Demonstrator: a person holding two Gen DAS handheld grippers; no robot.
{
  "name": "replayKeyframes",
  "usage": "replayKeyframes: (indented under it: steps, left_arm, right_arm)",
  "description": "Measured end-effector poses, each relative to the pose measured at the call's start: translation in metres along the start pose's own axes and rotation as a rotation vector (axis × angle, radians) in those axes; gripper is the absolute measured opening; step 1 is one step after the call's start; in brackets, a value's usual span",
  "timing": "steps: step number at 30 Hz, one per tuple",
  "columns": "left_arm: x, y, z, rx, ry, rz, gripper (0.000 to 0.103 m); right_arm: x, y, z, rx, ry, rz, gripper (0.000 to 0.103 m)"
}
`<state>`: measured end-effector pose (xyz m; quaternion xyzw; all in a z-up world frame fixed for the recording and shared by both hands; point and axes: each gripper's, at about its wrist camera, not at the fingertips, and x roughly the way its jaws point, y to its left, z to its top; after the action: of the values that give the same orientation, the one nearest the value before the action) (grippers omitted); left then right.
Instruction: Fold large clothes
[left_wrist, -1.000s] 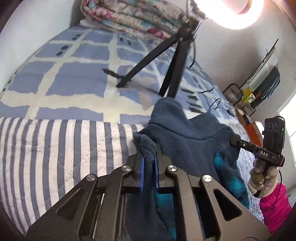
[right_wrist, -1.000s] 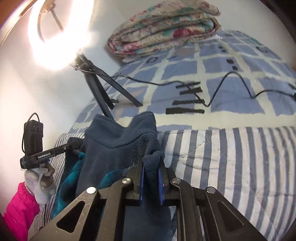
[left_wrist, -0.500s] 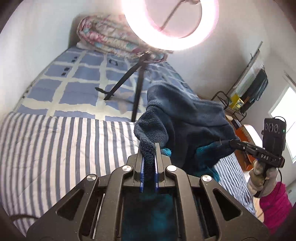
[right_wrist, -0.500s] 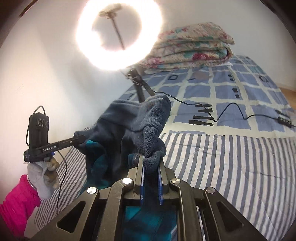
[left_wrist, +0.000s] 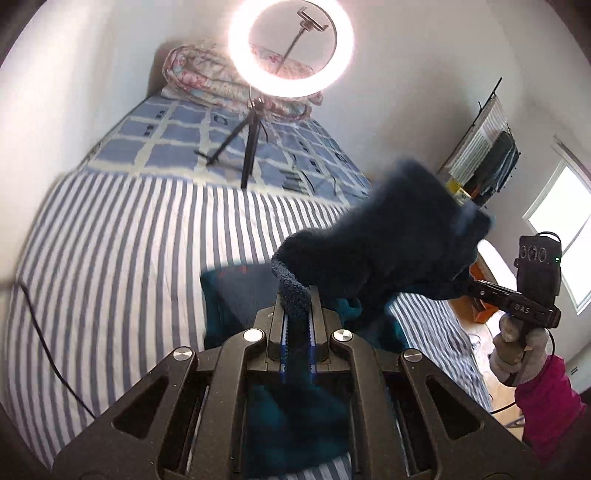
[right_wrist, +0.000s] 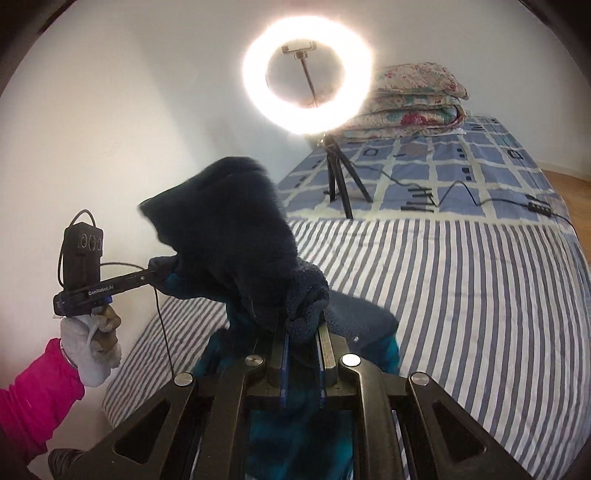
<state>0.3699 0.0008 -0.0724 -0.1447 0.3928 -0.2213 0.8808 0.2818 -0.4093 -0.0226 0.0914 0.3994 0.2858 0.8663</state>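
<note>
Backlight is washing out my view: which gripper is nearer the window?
Right. The right gripper grips the garment on the window side. The left gripper grips the other end, farther from the window, over the bed.

The left wrist view looks forward and down along its own left gripper (left_wrist: 296, 325), whose body fills the frame from five to seven o'clock, very near the lens. It faces the bed (left_wrist: 110, 258), with the ring light (left_wrist: 291, 50) at twelve o'clock and the right gripper (left_wrist: 480, 291) at three o'clock.

The right wrist view sits likewise behind its own gripper (right_wrist: 302, 347) and faces the same bed (right_wrist: 461, 277), with the ring light (right_wrist: 306, 75) at twelve o'clock and the left gripper (right_wrist: 151, 275) at nine o'clock.

Both views share the striped sheet, the tripod, the folded quilt (left_wrist: 199, 77) (right_wrist: 413, 99) and the dark fleece garment (left_wrist: 376, 254) (right_wrist: 236, 236), close before each lens.
</note>
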Motion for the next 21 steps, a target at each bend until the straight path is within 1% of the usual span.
replayKeyframes:
  steps: [4,6,8,13,15,17,21]
  left_arm:
    - [-0.019,-0.013,-0.044,0.009,0.024,-0.020,0.006]
    - [-0.022,-0.019,-0.065,0.025,0.038,-0.016,0.006]
    - [-0.021,-0.020,-0.084,0.033,0.059,-0.006,0.006]
    - [-0.010,-0.015,-0.124,0.033,0.120,0.033,0.006]
    - [-0.012,-0.012,-0.137,0.034,0.122,0.049,0.006]
    - [-0.015,-0.010,-0.145,0.038,0.133,0.048,0.006]
    - [-0.034,-0.010,-0.155,0.060,0.128,0.057,0.016]
  right_arm:
    - [-0.013,0.005,-0.041,0.031,0.021,-0.020,0.009]
    - [-0.016,0.005,-0.059,0.051,0.030,-0.034,0.009]
    - [-0.017,0.007,-0.074,0.060,0.045,-0.052,0.009]
    - [-0.010,0.020,-0.111,0.025,0.102,-0.106,0.009]
    - [-0.007,0.023,-0.120,0.009,0.119,-0.134,0.009]
    - [-0.006,0.026,-0.127,-0.012,0.132,-0.165,0.009]
    - [-0.018,0.036,-0.130,-0.050,0.117,-0.179,0.011]
